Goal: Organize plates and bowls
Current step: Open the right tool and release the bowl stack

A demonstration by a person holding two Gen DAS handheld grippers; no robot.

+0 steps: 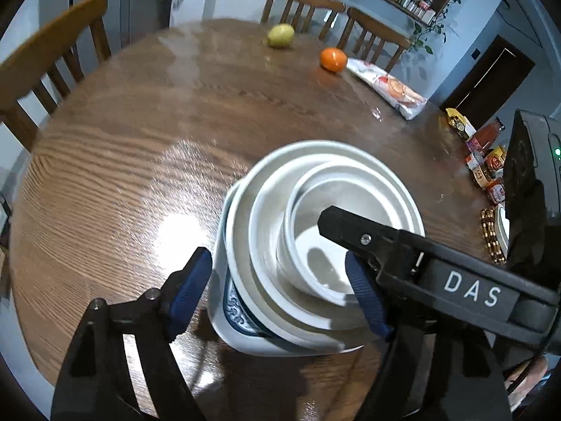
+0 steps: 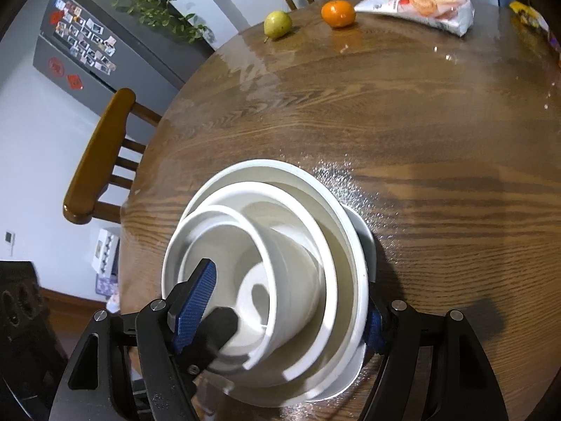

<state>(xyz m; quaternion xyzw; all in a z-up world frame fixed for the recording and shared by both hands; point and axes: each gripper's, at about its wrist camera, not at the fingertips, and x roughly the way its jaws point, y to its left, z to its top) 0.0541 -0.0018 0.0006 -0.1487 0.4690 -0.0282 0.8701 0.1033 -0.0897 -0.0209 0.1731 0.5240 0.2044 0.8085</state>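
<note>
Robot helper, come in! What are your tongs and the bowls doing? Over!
Both tongs straddle the nested white bowls, left tongs, right tongs; grip unclear. Stack sits on the table. Pear, orange far off.

Both tongs tilt steeply downward and reach into the same spot from opposite sides. The left tongs (image 1: 280,287) stand with jaws spread, blue pads (image 1: 366,296) apart, one at 9 o'clock and one at 3 o'clock of the gap; whether they press on anything is unclear. The right tongs (image 2: 284,308) also stand spread, one blue pad (image 2: 194,307) at 9 o'clock, the other at 3 o'clock. In the left wrist view one black finger of the right tongs (image 1: 438,263) crosses in from 4 o'clock.
</note>
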